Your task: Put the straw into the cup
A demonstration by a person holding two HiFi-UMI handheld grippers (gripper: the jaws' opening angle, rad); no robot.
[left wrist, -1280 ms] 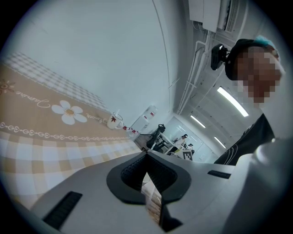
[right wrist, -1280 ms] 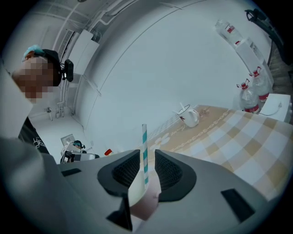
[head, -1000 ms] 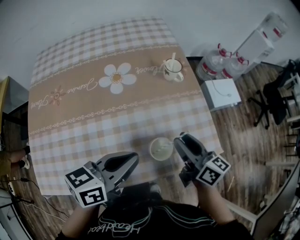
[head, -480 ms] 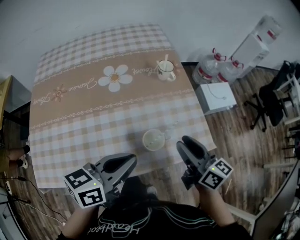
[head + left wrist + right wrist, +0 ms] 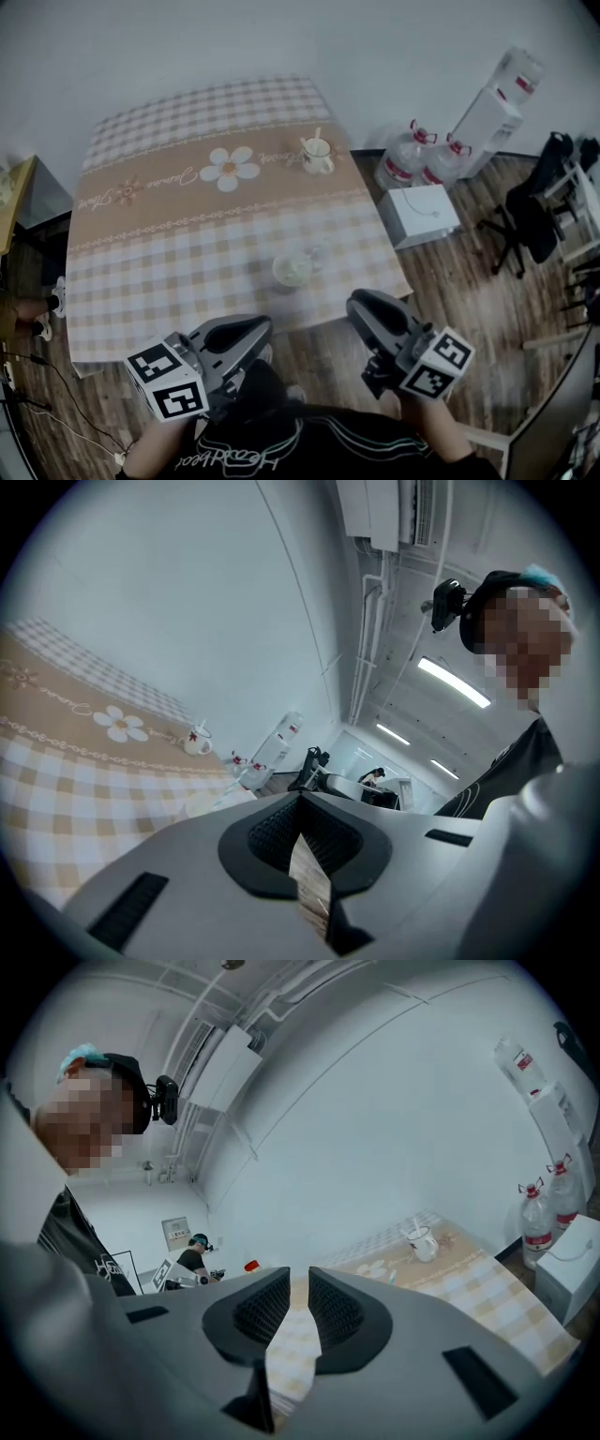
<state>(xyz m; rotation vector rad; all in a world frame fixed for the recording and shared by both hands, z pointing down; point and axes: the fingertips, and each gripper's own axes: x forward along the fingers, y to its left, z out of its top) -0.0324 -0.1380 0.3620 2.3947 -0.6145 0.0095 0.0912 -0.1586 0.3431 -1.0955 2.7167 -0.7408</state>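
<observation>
A clear glass cup (image 5: 292,270) stands near the front edge of the checked table (image 5: 169,253), with a thin pale straw (image 5: 314,253) leaning out of it to the right. Both grippers are held back from the table, over the wooden floor. My left gripper (image 5: 255,328) (image 5: 300,803) is shut with nothing in it. My right gripper (image 5: 359,305) (image 5: 298,1281) has a narrow gap between its jaws, which are closing on nothing. Neither gripper touches the cup.
A white mug (image 5: 316,155) (image 5: 196,741) (image 5: 421,1239) with a stick in it stands at the table's far right. Right of the table are two water bottles (image 5: 417,159), a water dispenser (image 5: 497,98), a white box (image 5: 422,214) and an office chair (image 5: 534,206).
Both grippers have drawn back from the cup, off the table and upward. The right gripper's jaws have narrowed. The table looks smaller and farther away.
</observation>
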